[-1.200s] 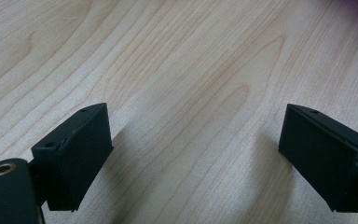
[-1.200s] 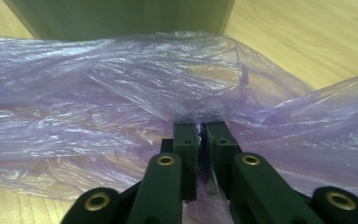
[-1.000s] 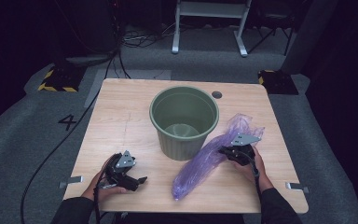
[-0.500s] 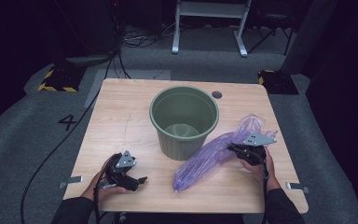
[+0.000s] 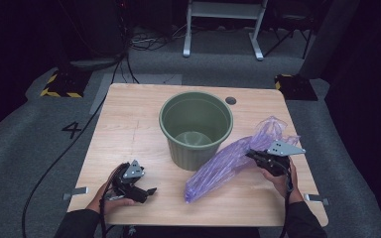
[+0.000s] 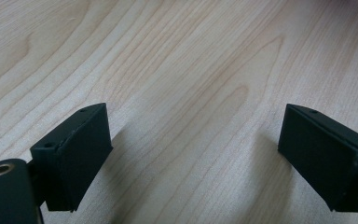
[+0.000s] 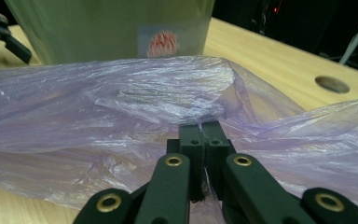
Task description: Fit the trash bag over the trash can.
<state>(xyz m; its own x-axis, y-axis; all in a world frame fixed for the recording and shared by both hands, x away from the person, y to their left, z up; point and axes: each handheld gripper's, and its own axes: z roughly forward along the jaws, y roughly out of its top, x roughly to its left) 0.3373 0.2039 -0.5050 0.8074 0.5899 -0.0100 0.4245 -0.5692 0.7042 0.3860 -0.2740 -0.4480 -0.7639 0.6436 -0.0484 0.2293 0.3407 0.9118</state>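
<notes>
The right tongs (image 5: 257, 156) are clamped on the purple bag (image 5: 228, 161), jaws pressed tight together with a pinch of thin plastic between them. In the right gripper view, the bag (image 7: 121, 121) billows out crinkled and see-through beyond the closed tongs (image 7: 204, 133). The film bunches into a ridge right at the tips.

From above, the bag stretches in a long diagonal across the surface (image 5: 129, 129). Its lower end lies near the front edge, and its upper end puffs up by the right hand (image 5: 278, 178). The grip sits toward that upper end, lifted off the wood. The bag's middle runs just beside the green bin (image 5: 196, 126), close against its right wall; I cannot tell whether they touch.

The bin stands upright in the middle of the surface, open mouth up. In the right gripper view, its green wall (image 7: 98, 28) rises behind the bag, with a small red and white label (image 7: 163, 43) on it.

Over on the left, the left tongs (image 5: 146, 192) rest low near the front edge, well apart from bin and bag. The left gripper view shows those tongs (image 6: 193, 154) spread wide, bare wood grain between them.
</notes>
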